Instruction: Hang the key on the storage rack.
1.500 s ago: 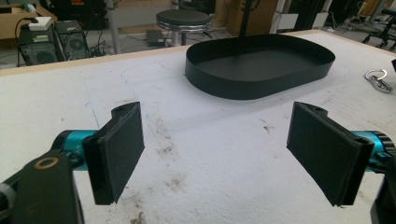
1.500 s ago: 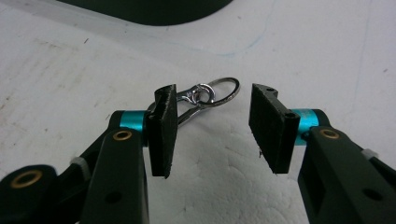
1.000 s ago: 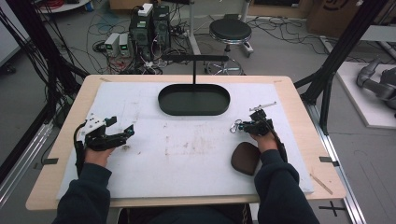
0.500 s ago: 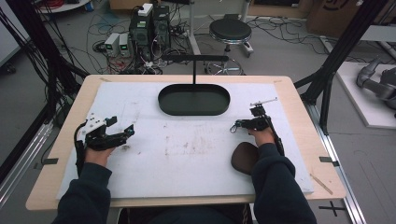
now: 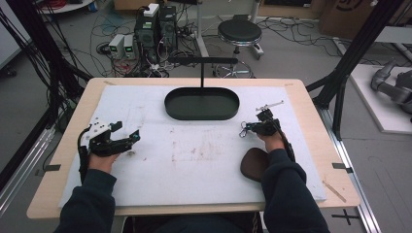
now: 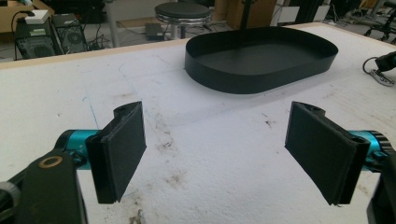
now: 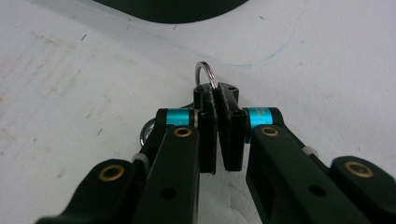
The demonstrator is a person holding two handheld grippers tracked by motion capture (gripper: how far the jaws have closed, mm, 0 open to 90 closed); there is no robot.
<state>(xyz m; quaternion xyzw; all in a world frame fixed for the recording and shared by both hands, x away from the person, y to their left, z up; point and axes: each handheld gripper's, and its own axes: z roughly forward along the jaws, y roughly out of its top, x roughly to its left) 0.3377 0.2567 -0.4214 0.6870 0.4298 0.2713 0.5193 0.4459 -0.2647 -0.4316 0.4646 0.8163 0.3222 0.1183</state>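
Where the right gripper [image 7: 216,100] meets the white mat [image 5: 194,165], its two black jaws have just been closing and now stand pressed almost together, pinching a thin metal key ring [image 7: 206,74] between their tips. That ring is a small loop of bright silver wire, round and slender; in the right gripper view its upper arc rises clear above the pads, while a second curve of shiny metal [image 7: 148,130] peeks out low beside the near jaw, too hidden to tell whether it is another ring or part of the same bunch. From the high view the ring [image 5: 242,130] shows as a pale glint at the tip of the right gripper [image 5: 247,128], on the mat just in front of the black oval tray's [image 5: 201,112] right end and apart from it. On the other side of the mat, the left gripper [image 6: 215,154] holds its jaws spread wide with nothing between them, bare stained mat showing in the gap; in the high view it [image 5: 131,139] rests well apart from the ring. Counted: two grippers, one tray, one ring plainly seen, one dark brown oval pad [image 5: 252,164] beside the right forearm, one short metal rod [image 5: 269,105] lying on the mat beyond the right gripper.
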